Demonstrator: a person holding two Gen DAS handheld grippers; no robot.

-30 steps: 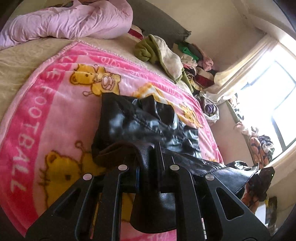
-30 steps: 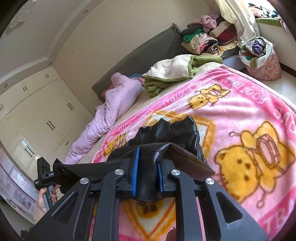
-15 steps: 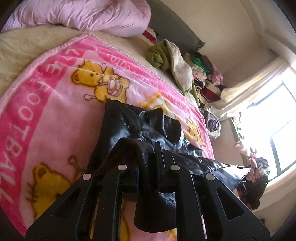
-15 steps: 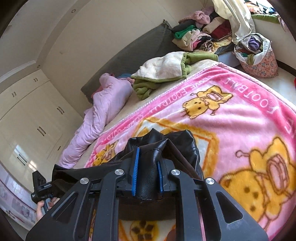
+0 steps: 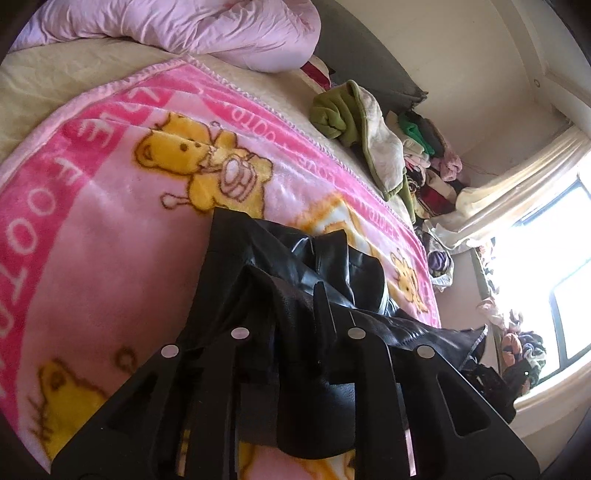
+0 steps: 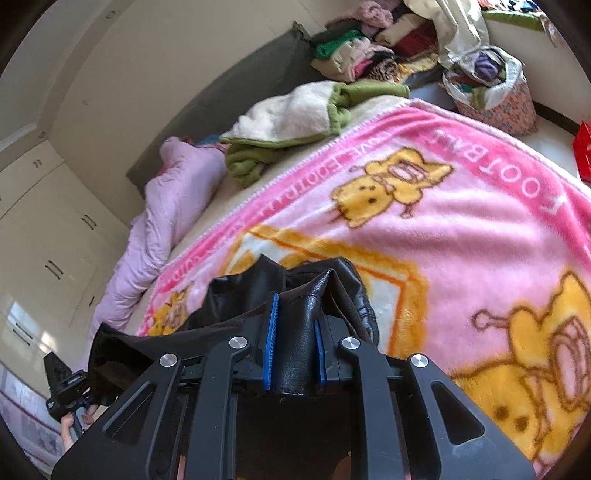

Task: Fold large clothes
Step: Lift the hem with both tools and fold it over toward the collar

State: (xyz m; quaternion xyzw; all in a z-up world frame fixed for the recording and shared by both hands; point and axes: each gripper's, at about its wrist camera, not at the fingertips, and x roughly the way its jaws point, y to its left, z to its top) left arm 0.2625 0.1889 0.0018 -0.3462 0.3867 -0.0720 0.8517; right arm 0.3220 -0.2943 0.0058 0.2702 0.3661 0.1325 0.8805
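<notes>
A black leather garment [image 5: 295, 266] lies bunched on the pink bear blanket [image 5: 110, 240] on the bed. My left gripper [image 5: 295, 325] is shut on one edge of it, with a flap hanging over the fingers. My right gripper [image 6: 293, 332] is shut on another edge of the garment [image 6: 295, 354], pinched between its blue pads [image 6: 271, 343]. The garment stretches between the two grippers. The left gripper and the hand holding it also show at the far left of the right wrist view [image 6: 62, 384].
A lilac duvet [image 5: 177, 29] lies at the head of the bed. A green and cream fleece [image 6: 295, 118] sits on the blanket's far edge. A pile of clothes [image 6: 369, 48] and a bag of clothes [image 6: 491, 92] stand beside the bed near the window [image 5: 554, 266].
Both grippers have moved forward over the bed with the garment in them. Its held edge now lies closer over the part resting on the blanket.
</notes>
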